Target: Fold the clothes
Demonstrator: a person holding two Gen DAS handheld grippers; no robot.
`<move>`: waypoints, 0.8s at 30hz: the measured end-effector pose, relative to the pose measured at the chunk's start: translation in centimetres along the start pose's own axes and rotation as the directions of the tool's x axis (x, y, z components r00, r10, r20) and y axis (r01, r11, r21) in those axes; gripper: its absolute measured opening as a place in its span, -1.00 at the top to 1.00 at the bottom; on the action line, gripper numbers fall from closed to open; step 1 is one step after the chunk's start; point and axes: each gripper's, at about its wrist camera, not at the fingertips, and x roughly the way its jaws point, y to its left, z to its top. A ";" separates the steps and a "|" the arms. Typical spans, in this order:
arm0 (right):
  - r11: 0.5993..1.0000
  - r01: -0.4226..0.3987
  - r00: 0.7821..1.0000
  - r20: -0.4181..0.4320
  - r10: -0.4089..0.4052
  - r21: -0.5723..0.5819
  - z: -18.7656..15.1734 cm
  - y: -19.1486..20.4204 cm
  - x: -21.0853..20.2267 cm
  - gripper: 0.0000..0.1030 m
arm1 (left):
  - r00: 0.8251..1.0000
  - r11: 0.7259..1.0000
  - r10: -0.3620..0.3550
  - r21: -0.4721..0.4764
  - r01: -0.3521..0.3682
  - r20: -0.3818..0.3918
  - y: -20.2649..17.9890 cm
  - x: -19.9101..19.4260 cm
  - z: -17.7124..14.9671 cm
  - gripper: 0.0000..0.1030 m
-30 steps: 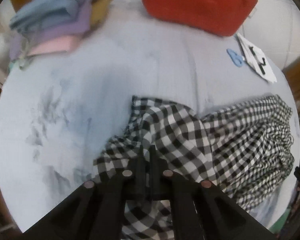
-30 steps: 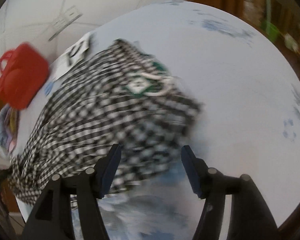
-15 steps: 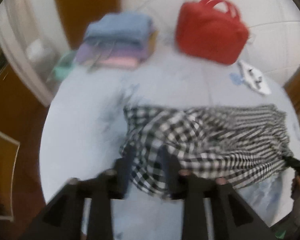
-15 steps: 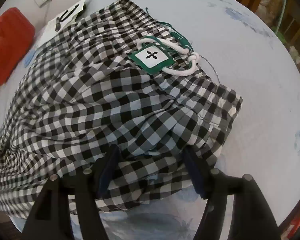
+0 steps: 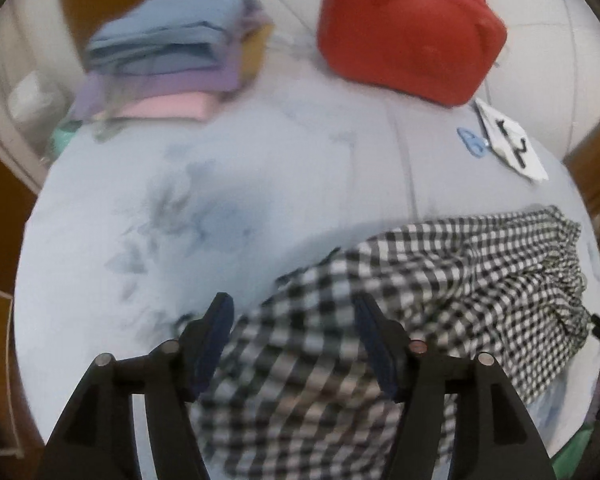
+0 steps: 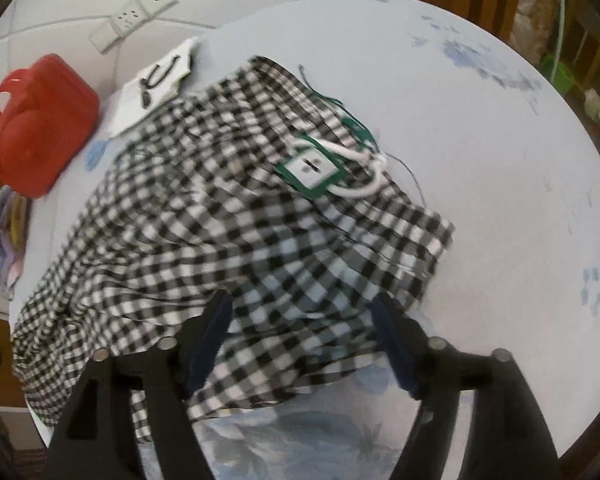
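Loosely, checked garment (image 5: 440, 300) under both claws (opening).

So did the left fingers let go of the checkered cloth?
Yes. The left gripper was pinched shut on the checkered cloth; now its fingers are opening, and the cloth lies loose on the bedsheet.

Soft indoor light, motion blur, fisheye-warped edges

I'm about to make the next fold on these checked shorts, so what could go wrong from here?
1. Both claws, left claw and right claw, are opening above the checked shorts with no pinch; the fold just laid may spring back.
2. The green tag and white drawstring lie loose on top and could snag a claw or get folded in.
3. The shorts' far end lies beside the white paper bag, which a wide sweep might drag.
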 end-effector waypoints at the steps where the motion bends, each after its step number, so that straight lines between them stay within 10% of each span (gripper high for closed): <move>1: 1.000 -0.018 1.000 0.002 0.018 -0.020 0.4 0.9 -0.2 -0.55 | 1.000 1.000 0.005 0.009 -0.004 -0.011 -0.3 0.7 0.3 -0.22; 11: 0.924 -0.232 0.973 -0.079 0.218 -0.303 -0.1 19.4 0.1 -0.56 | 0.997 0.999 0.041 0.027 -0.039 -0.062 2.4 1.0 -3.7 -0.25; 15: 0.835 -0.321 0.947 -0.171 0.273 -0.447 -2.1 28.1 1.4 -0.56 | 0.995 0.999 0.019 -0.036 -0.022 -0.093 5.0 1.7 -6.5 -0.12; 17: 0.784 -0.351 0.936 -0.212 0.280 -0.512 -3.4 31.9 2.1 -0.56 | 0.993 0.997 -0.011 -0.073 0.002 -0.121 6.0 1.9 -7.9 0.67; 24: 0.587 -0.390 0.921 -0.292 0.259 -0.709 -9.1 43.4 3.3 -0.72 | 0.995 0.991 -0.093 -0.100 0.088 -0.045 7.3 -1.7 -9.7 0.51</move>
